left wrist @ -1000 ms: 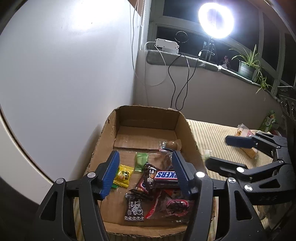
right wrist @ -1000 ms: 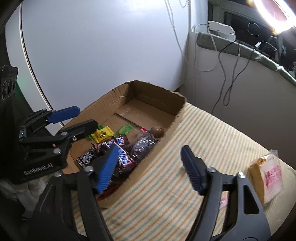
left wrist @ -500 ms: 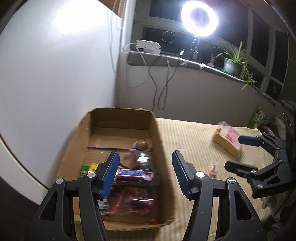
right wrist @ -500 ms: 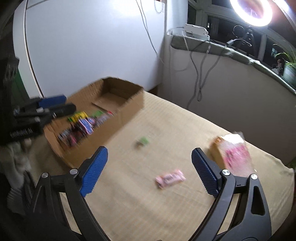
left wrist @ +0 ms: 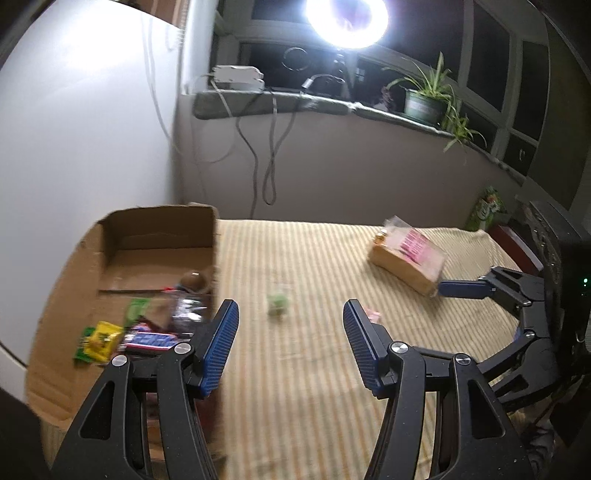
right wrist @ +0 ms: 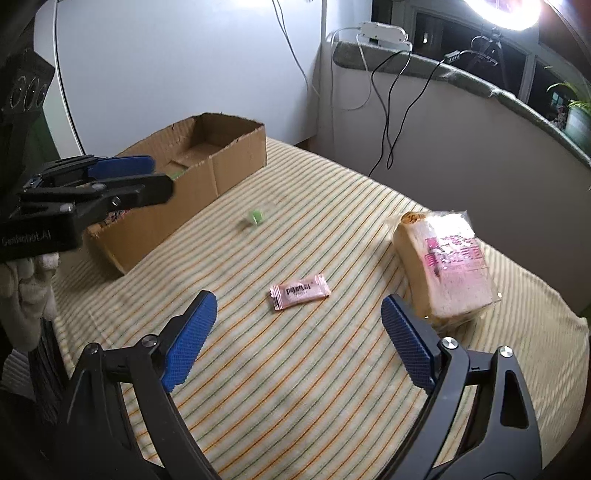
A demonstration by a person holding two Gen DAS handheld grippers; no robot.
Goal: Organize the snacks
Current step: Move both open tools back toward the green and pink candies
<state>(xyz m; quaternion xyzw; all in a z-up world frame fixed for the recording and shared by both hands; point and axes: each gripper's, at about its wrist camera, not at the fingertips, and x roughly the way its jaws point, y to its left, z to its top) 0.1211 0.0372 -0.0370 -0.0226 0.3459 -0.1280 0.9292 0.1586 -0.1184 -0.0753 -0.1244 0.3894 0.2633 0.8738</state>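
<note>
A cardboard box (left wrist: 122, 229) (right wrist: 221, 162) sits at the table's left and holds several wrapped snacks (left wrist: 147, 338). On the striped cloth lie a small green candy (left wrist: 277, 304) (right wrist: 255, 216), a pink wrapped snack (right wrist: 299, 291) (left wrist: 373, 315) and a bagged bread loaf (left wrist: 408, 254) (right wrist: 447, 266). My left gripper (left wrist: 290, 347) (right wrist: 147, 177) is open and empty, over the cloth beside the box's right wall. My right gripper (right wrist: 299, 347) (left wrist: 450, 288) is open and empty, just in front of the pink snack, with the bread to its right.
The table (right wrist: 332, 387) has a striped cloth and stands against a white wall. A ledge behind holds cables (left wrist: 269, 147), a white power unit (right wrist: 384, 31), a ring light and a potted plant (left wrist: 424, 99). A green packet (left wrist: 487, 208) stands at the far right.
Both grippers have swung right, away from the box and toward the loose snacks on the cloth. The right gripper has come nearer the pink snack. Both stayed open.
</note>
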